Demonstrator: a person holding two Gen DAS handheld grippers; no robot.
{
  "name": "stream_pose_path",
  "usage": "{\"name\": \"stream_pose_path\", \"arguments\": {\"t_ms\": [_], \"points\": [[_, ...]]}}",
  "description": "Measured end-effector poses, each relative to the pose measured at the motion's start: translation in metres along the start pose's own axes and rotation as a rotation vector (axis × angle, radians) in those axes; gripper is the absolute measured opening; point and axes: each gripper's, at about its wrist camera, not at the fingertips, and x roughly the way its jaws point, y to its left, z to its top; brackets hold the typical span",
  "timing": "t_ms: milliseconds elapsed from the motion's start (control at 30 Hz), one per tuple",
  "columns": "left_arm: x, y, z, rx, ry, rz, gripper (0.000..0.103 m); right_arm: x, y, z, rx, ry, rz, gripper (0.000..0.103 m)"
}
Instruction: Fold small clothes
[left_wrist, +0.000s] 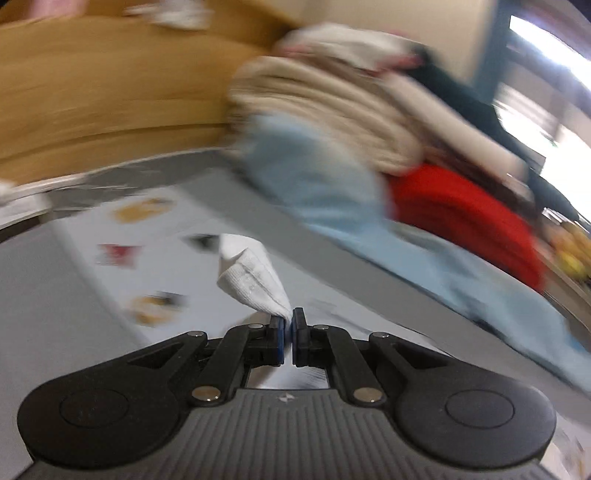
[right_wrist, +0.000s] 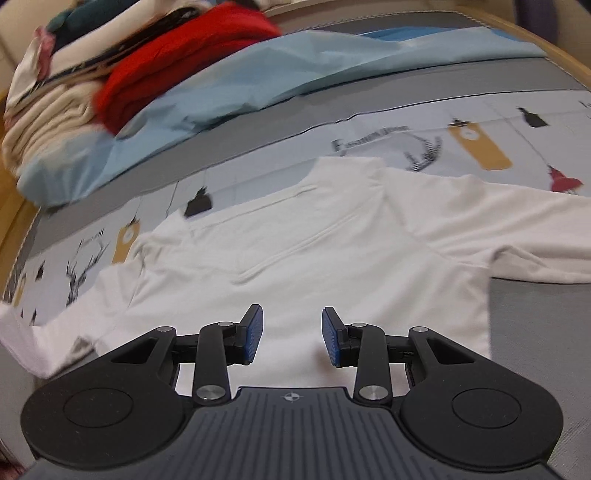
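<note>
Two views cover this moment.

Left wrist view: the left gripper (left_wrist: 289, 325) has its jaws pressed together on the ribbed cuff (left_wrist: 255, 277) of a white sleeve, pinched at the very tips of the pads. The cuff is lifted clear of the printed mat (left_wrist: 110, 236); the surroundings are smeared by motion blur. To fold well, carry the cuff in a smooth arc across the garment's body, keep the pinch firm, and lay the sleeve flat without twisting it. The hold is shallow, so a jerk could likely pull the cloth free.

Right wrist view: the right gripper (right_wrist: 291, 334) has its jaws roughly half apart with nothing between them, poised over the lower body of the white long-sleeved top (right_wrist: 332, 236). The top lies flat on the mat, collar away from the camera. A pile of other clothes (right_wrist: 140, 74) sits at the far left. This gripper is placed to pin the body while the sleeve comes over.
</note>
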Motion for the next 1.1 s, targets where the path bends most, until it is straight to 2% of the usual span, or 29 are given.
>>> {"name": "stream_pose_path", "arguments": {"t_ms": [133,200,333,433,500,567,633,733,800,900,967,1033,1100], "points": [[-0.023,-0.115,-0.045,0.124,0.077,-0.202,0.003,-0.020,-0.022,0.005,0.057,-0.043,0.003,0.036],[-0.025,-0.169,-0.074,0.176,0.125,-0.284,0.003,-0.029,-0.034,0.006,0.069,-0.072,0.004,0.033],[-0.031,-0.267,-0.135,0.269,0.209,-0.406,0.003,-0.038,-0.063,0.003,0.098,-0.093,-0.038,0.026],[-0.040,-0.321,-0.180,0.288,0.295,-0.506,0.004,-0.041,-0.088,0.002,0.160,-0.084,-0.063,0.026],[-0.040,-0.351,-0.214,0.354,0.417,-0.583,0.009,-0.043,-0.101,0.003,0.182,-0.088,-0.077,0.026],[-0.040,-0.364,-0.236,0.402,0.504,-0.606,0.010,-0.044,-0.112,0.006,0.205,-0.093,-0.089,0.026],[-0.043,-0.362,-0.233,0.397,0.516,-0.590,0.010,-0.044,-0.118,0.008,0.231,-0.087,-0.087,0.027],[-0.045,-0.340,-0.200,0.285,0.502,-0.519,0.012,-0.039,-0.118,0.012,0.249,-0.066,-0.057,0.027],[-0.041,-0.313,-0.173,0.185,0.478,-0.430,0.016,-0.035,-0.112,0.012,0.252,-0.058,-0.032,0.027],[-0.034,-0.272,-0.147,0.107,0.417,-0.312,0.026,-0.022,-0.101,0.009,0.260,-0.029,-0.006,0.027],[-0.026,-0.240,-0.134,0.097,0.367,-0.207,0.026,-0.009,-0.094,0.004,0.273,0.003,0.009,0.027],[-0.009,-0.215,-0.124,0.075,0.384,-0.075,0.026,0.004,-0.089,-0.001,0.274,0.033,0.005,0.027],[0.009,-0.191,-0.111,0.016,0.378,-0.017,0.026,0.020,-0.083,-0.005,0.249,0.062,0.000,0.027]]}}
